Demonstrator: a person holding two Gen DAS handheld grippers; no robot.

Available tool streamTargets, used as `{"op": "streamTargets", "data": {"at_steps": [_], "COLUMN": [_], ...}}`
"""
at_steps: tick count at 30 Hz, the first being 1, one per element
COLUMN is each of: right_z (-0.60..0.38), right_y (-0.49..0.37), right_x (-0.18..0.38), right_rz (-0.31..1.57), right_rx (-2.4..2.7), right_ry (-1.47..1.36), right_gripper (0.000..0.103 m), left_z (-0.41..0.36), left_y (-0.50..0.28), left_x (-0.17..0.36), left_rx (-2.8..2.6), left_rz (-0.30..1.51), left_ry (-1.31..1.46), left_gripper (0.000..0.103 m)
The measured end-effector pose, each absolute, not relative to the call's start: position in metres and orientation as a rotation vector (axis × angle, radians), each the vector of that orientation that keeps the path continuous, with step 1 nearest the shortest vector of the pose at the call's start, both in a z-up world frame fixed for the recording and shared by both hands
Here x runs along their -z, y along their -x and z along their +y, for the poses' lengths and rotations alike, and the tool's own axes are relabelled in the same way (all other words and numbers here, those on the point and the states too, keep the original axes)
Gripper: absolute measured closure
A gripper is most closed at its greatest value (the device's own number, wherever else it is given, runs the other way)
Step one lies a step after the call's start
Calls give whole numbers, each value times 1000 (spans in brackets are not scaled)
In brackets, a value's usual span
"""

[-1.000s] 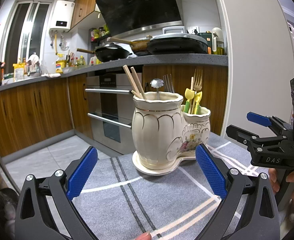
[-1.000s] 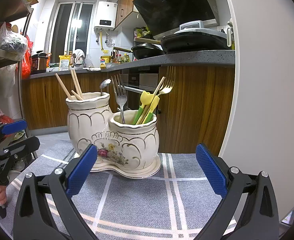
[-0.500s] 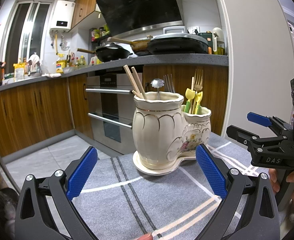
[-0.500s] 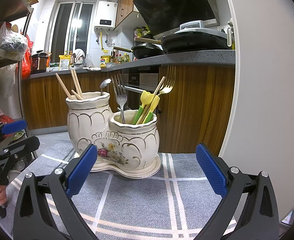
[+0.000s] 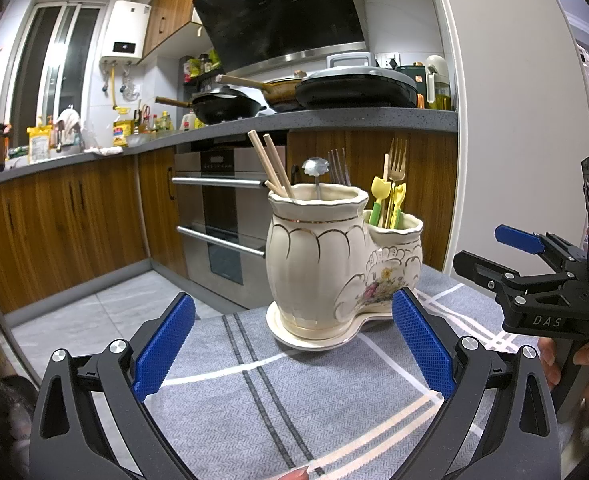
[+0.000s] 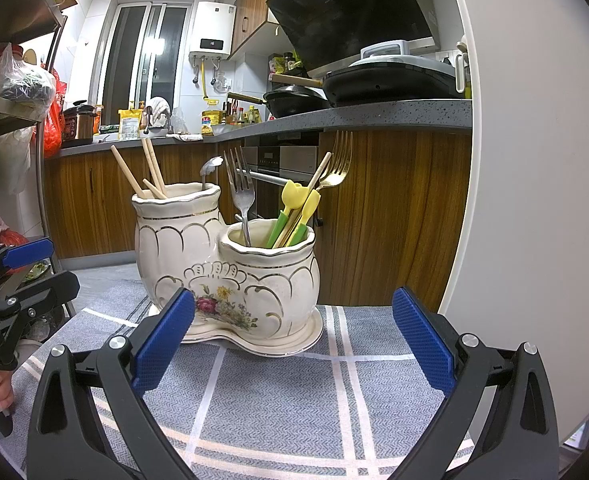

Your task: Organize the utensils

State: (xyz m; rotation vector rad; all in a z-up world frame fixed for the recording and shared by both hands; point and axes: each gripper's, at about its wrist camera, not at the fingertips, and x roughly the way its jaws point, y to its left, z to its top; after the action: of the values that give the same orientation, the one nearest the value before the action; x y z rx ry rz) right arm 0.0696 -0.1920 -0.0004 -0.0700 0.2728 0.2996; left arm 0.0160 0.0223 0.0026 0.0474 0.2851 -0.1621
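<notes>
The ceramic holder [image 6: 230, 276] stands straight ahead of both grippers, on the grey checked cloth [image 6: 278, 400], w/ two joined pots: a tall one and a low one. For the right gripper [image 6: 293, 340] the low pot is nearer and sits between its fingers' line, slightly to the left; the tall pot is behind-left. For the left gripper [image 5: 293, 348] the tall pot [image 5: 314, 256] is in front, a bit to the right.

All utensils stand nearly upright, handles down: chopsticks [image 6: 150, 174] and a spoon [image 6: 210, 166] in the tall pot; a steel fork [image 6: 241, 192], a gold fork [image 6: 336, 164] and yellow-green pieces [image 6: 294, 212] in the low pot. So a grasp must probably come from above, approx. vertical pull.

Both grippers are wide open, nothing held, low over the cloth and level. The right one looks better placed for the forks.
</notes>
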Motion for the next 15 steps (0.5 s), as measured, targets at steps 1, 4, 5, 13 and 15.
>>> {"op": "streamTargets", "data": {"at_steps": [1, 4, 5, 13, 15], "right_z": [-192, -192, -192, -193, -193], "right_y": [-70, -70, -70, -73, -73], "right_x": [0, 0, 0, 4, 5], "right_rz": [273, 273, 273, 284, 285], "right_rx": [-300, -300, -300, -304, -304], "right_ry": [70, 70, 70, 63, 62], "right_gripper": [5, 5, 5, 5, 5], "left_z": [22, 22, 22, 26, 26], "left_y": [-16, -16, -16, -14, -13], "left_x": [-3, -3, -2, -1, 0], "left_rx": [162, 160, 154, 137, 135], "left_rz": [285, 286, 287, 293, 292], "left_ry": [-48, -49, -51, -46, -48], "left_gripper": [5, 5, 5, 5, 5]}}
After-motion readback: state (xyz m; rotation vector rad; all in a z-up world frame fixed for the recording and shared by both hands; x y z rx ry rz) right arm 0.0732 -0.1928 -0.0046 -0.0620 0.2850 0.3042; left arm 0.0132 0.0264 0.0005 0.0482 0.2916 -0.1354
